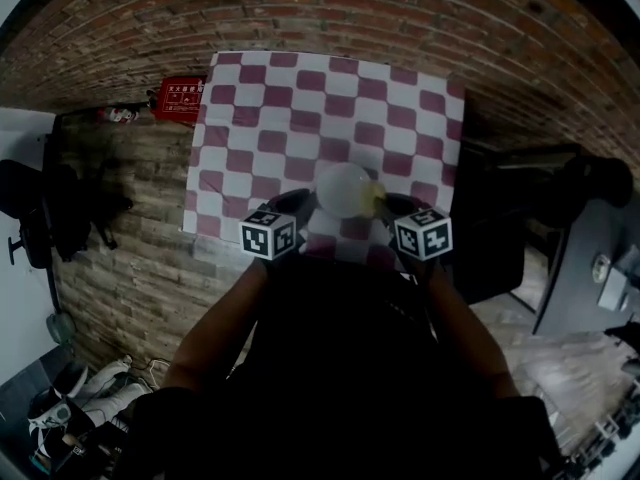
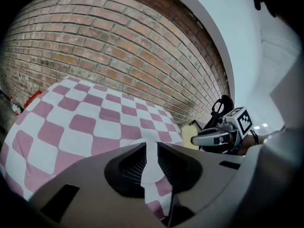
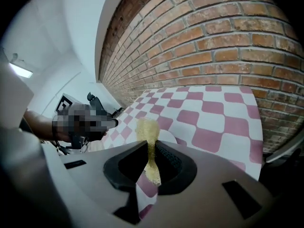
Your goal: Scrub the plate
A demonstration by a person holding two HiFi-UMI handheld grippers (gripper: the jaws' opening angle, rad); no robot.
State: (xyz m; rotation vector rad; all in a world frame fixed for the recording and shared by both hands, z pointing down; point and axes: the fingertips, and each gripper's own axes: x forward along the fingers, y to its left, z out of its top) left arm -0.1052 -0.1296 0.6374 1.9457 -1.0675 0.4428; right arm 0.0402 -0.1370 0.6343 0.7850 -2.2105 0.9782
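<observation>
The plate [image 1: 343,188] lies on the table [image 1: 300,108] near its front edge, between our two grippers. It is small, round and white. We judge it stiff, light and breakable, with a smooth glaze that will slide on the cloth once the scrubbing pushes sideways. The thin rim is the place to take it, at the near left edge, so that the face stays free for the other side to work on.

Our left gripper [image 2: 151,144] has its jaws a narrow way apart, and the plate's white shows in the slot between them. We do not see the pads pressing on it, so we count the plate as not yet pinned.

Our right gripper [image 3: 151,142] is pinching the sponge [image 3: 148,132], a soft yellow pad squeezed thin between the jaws. Its free end stands up past the tips, just beside the plate's right edge. It will give under pressure, so the grip needs to stay deep in the jaws.

As a container, the plate looks bare: no food, water or suds that we can make out. No other dish stands on the checked cloth. A red box [image 1: 180,98] sits off the table's far left corner, and we cannot tell what it holds.
</observation>
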